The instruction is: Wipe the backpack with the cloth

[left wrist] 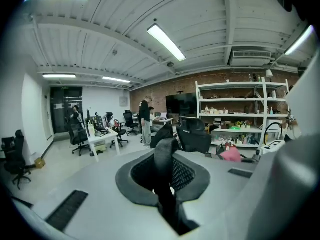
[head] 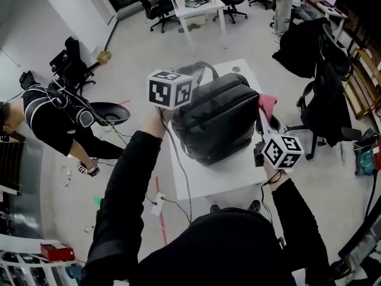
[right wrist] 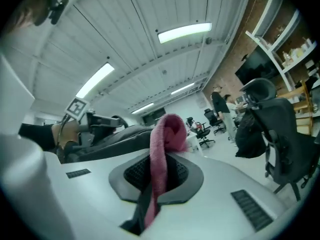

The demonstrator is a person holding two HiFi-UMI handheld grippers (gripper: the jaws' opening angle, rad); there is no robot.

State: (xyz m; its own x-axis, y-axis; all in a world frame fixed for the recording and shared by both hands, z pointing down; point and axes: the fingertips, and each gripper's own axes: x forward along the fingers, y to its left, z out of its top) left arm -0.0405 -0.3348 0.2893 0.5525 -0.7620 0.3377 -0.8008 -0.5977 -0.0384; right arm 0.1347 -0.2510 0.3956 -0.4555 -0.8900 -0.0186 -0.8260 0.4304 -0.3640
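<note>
At centre-left, the left gripper [left wrist: 167,196] is seen clamped shut on the black webbing strap [left wrist: 164,156] of the black fabric backpack [head: 217,118]. The backpack is laid on the white table [head: 208,183], its long axis running up-frame. At centre-right, the right gripper [right wrist: 150,194] is closed on the pink cloth [head: 266,104], held just beside the backpack's right flank. This gripper is judged the nearer one for wiping, with the backpack lying to its left.

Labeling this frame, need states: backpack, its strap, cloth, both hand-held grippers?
backpack: resting on the white table
strap: pinched between jaws
cloth: pink, bunched, pinched between jaws
left hand-held gripper: shut on the strap
right hand-held gripper: shut on the cloth
</note>
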